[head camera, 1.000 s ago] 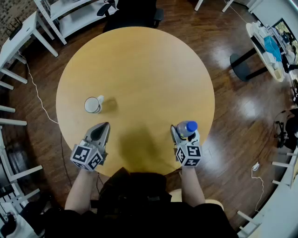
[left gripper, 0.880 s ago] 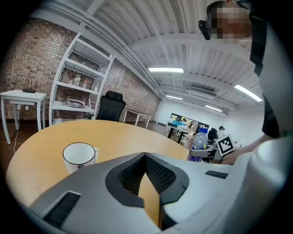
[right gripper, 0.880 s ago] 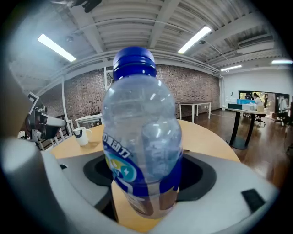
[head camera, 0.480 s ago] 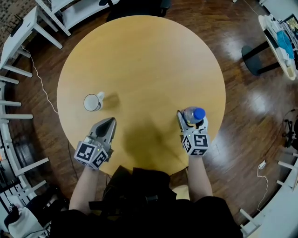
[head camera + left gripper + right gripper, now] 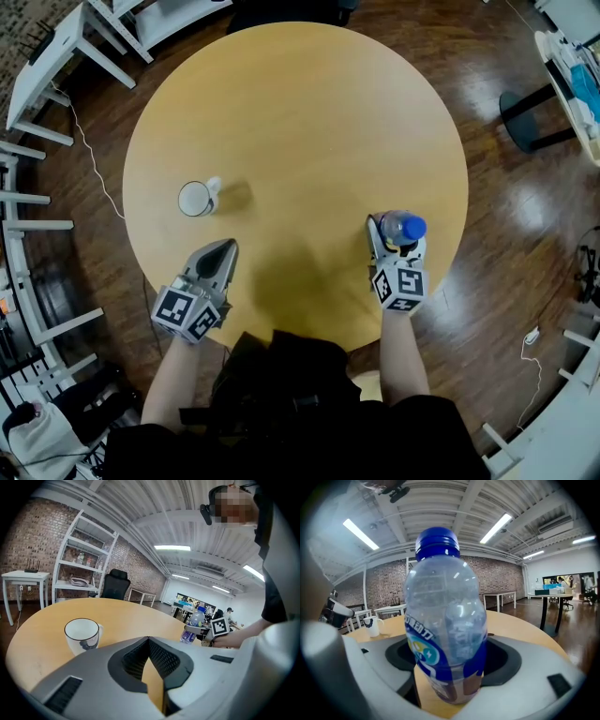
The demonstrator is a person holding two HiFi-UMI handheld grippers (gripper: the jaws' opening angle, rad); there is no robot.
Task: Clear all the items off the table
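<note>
A clear plastic bottle (image 5: 410,228) with a blue cap and blue label stands upright between the jaws of my right gripper (image 5: 394,236), near the round wooden table's (image 5: 300,112) right front edge. In the right gripper view the bottle (image 5: 443,634) fills the middle and the right gripper (image 5: 446,686) is shut on its lower body. A white mug (image 5: 195,198) stands alone on the table's left side. My left gripper (image 5: 226,247) is shut and empty, a short way in front of the mug (image 5: 82,634), pointing past its right side. The left gripper view also shows the bottle (image 5: 194,626).
Dark wooden floor surrounds the table. White shelving (image 5: 159,19) and a white desk (image 5: 56,56) stand at the back left, a black chair (image 5: 115,584) beyond the far edge. Another table with a black base (image 5: 553,84) stands at the right. A cable (image 5: 89,159) trails on the floor.
The right gripper with the bottle has shifted a little away from the table's front edge. The left gripper and the mug have kept their places. The head view has drifted.
</note>
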